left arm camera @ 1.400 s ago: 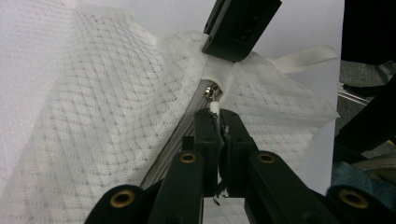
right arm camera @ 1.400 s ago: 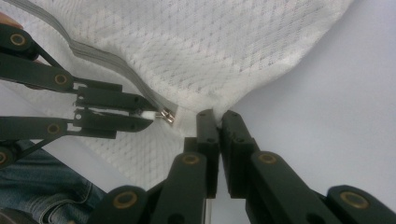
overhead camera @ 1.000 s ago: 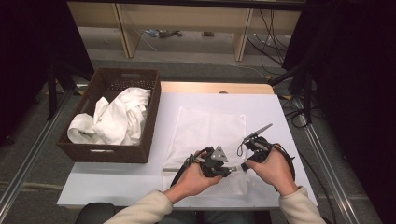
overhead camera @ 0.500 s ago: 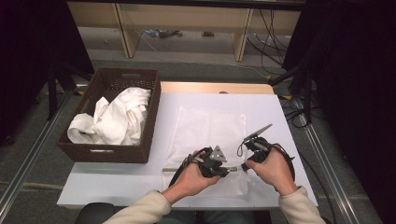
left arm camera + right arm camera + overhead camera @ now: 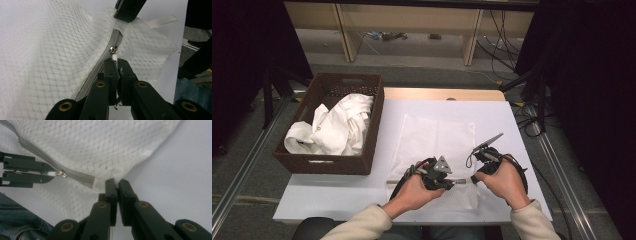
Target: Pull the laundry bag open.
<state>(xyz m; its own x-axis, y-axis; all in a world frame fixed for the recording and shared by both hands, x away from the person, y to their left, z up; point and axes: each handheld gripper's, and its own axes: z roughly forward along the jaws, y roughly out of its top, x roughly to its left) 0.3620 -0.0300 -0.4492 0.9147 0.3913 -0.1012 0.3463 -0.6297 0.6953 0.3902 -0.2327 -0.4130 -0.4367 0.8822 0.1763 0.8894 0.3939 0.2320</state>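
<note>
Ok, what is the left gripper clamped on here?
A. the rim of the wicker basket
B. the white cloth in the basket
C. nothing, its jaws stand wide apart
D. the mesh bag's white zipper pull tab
D: in the left gripper view, the left gripper is shut on the white pull tab of the mesh bag.

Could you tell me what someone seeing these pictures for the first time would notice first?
Most striking is the white mesh bag lying flat on the white table, near the person. The left gripper is shut on the zipper pull, while the right gripper pinches the bag's corner at the zipper's end. At the table's left edge, a dark wicker basket holds crumpled white cloth.
</note>
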